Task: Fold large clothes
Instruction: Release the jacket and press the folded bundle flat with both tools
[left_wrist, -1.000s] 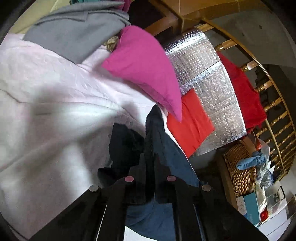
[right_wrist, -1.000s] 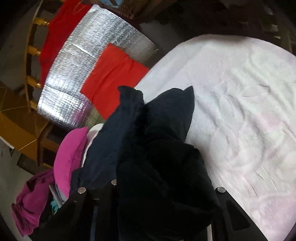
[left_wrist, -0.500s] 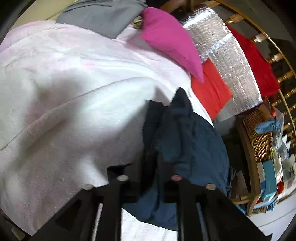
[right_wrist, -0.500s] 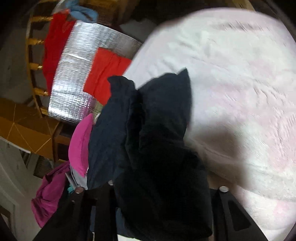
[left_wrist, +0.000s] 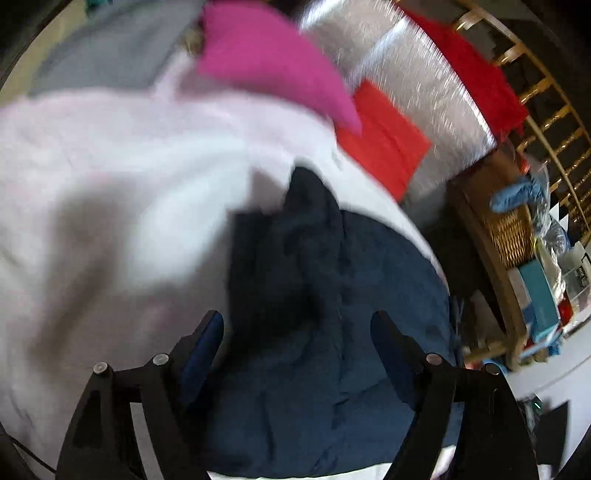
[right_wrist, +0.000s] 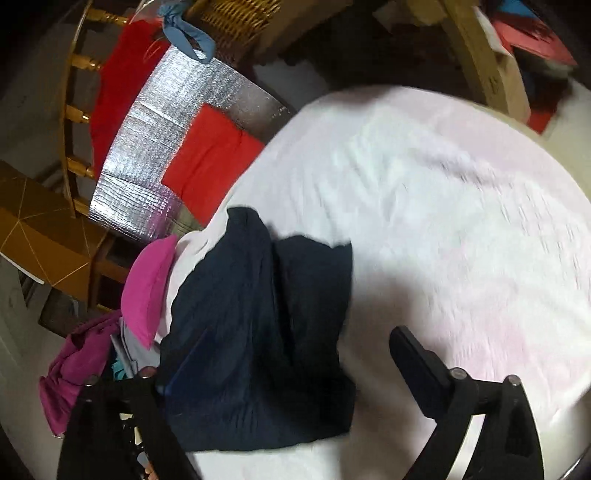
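On the pale pink bed (right_wrist: 424, 206), toward its 9 o'clock edge, lies the dark navy garment (right_wrist: 258, 332), bunched in rough folds. At 8 o'clock of it sits a magenta pillow (right_wrist: 149, 291); at 11 o'clock a red cloth (right_wrist: 210, 155) rests on a silver foil mat (right_wrist: 162, 122). The left hand-held gripper (left_wrist: 297, 325) is opening, its pads clear of the garment between them. The right hand-held gripper (right_wrist: 291, 354) is opening too, wide apart, gripping nothing.

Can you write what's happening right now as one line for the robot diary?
left tongs: opening, over dark blue cloth | right tongs: opening, cloth let go | cloth: bunched on white bed cover
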